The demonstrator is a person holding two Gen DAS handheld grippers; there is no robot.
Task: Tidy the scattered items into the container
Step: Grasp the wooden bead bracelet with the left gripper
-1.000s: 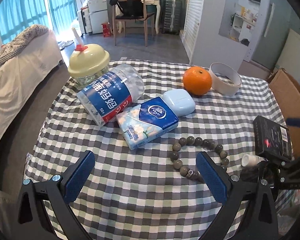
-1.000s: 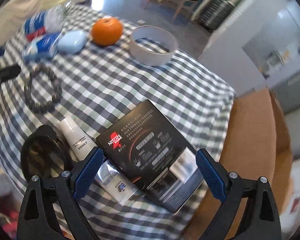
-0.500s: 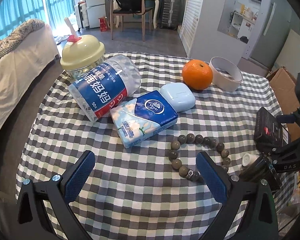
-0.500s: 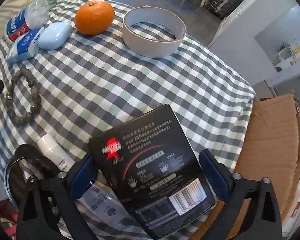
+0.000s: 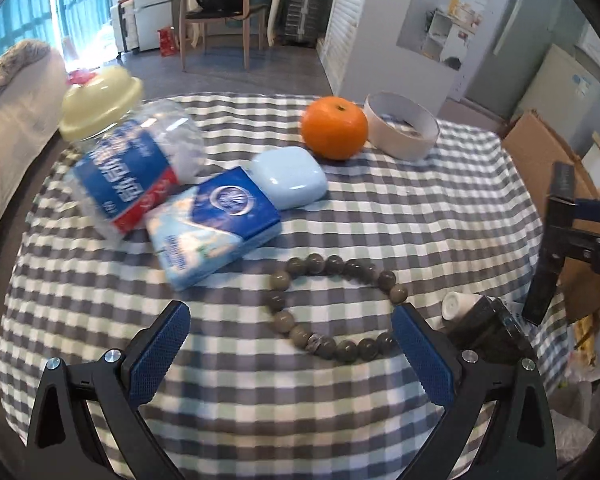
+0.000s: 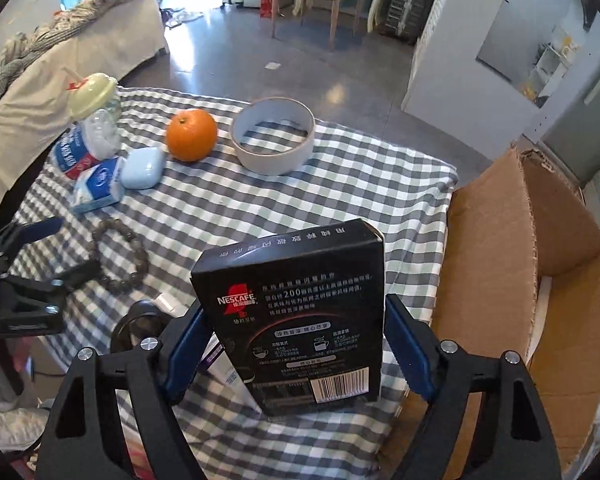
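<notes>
My right gripper (image 6: 298, 354) is shut on a black Nescafe box (image 6: 300, 320) and holds it upright above the table's right edge, beside the open cardboard box (image 6: 540, 280). The black box also shows edge-on at the right of the left wrist view (image 5: 552, 240). My left gripper (image 5: 290, 354) is open and empty over the checked tablecloth (image 5: 400, 200), its fingers around the near side of a bead bracelet (image 5: 332, 304).
On the table lie a plastic jar with a cream lid (image 5: 124, 152), a blue tissue pack (image 5: 212, 224), a light-blue case (image 5: 292, 178), an orange (image 5: 334, 126), a tape ring (image 5: 402, 124), a white tube (image 5: 456, 306) and a black round object (image 5: 488, 332). A chair stands behind.
My right gripper has closed on the black box, lifted it off the table and tipped it upright. My left gripper has moved forward and lower toward the bracelet.
</notes>
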